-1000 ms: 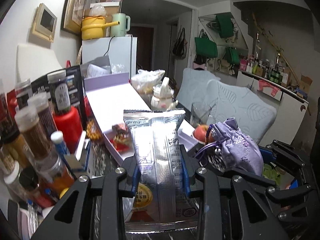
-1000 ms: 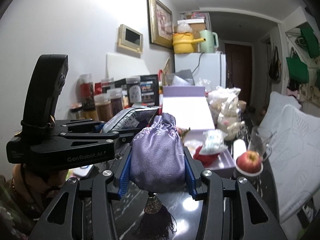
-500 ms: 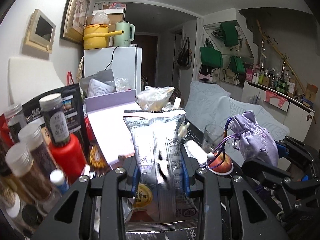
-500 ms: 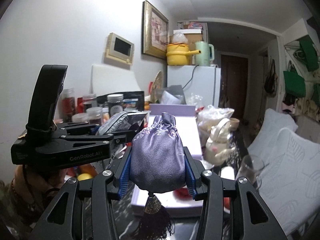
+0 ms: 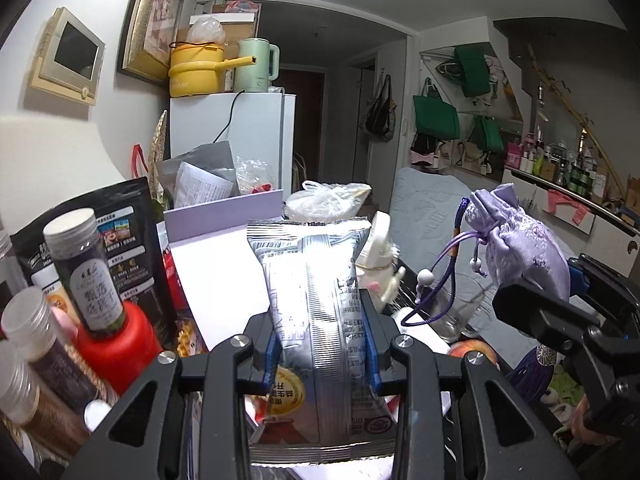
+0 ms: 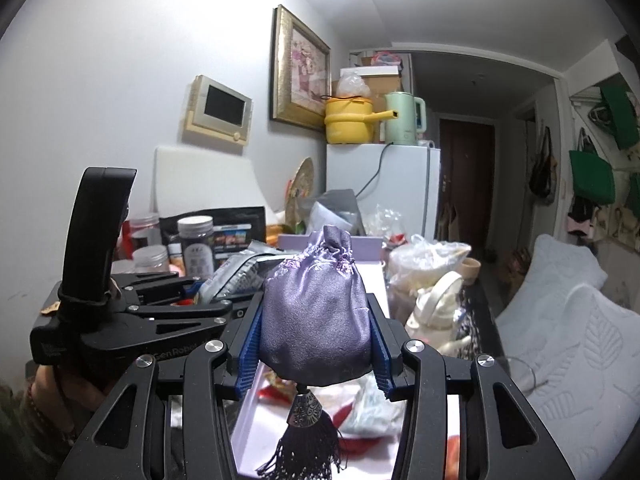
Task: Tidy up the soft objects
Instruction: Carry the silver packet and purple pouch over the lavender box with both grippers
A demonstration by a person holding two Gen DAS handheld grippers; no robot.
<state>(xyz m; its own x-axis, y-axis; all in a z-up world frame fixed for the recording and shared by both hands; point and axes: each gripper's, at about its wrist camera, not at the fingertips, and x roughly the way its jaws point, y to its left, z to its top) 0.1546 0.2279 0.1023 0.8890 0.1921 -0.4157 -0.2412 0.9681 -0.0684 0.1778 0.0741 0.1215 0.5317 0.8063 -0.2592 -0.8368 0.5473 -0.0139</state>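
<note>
My left gripper (image 5: 320,350) is shut on a silver snack bag (image 5: 316,300) and holds it upright in the air above the cluttered table. My right gripper (image 6: 316,350) is shut on a purple drawstring pouch (image 6: 316,320) with a dark tassel (image 6: 304,444) hanging below. In the left wrist view the pouch (image 5: 524,244) shows at the right, level with the snack bag. In the right wrist view the snack bag (image 6: 236,276) sits to the left. An open lilac box (image 6: 372,276) lies below and ahead, with small packets inside.
Jars and a red bottle (image 5: 108,344) crowd the left. A black pouch (image 5: 116,232) stands behind them. A white teapot (image 6: 436,320), a plastic bag (image 6: 424,260), a glass (image 5: 464,312) and an apple (image 5: 472,350) sit right of the box. A pale cushioned seat (image 6: 568,340) is at right.
Both grippers have risen with their loads. The table, box and jars have dropped lower in both views, and the pouch now hangs higher beside the snack bag.
</note>
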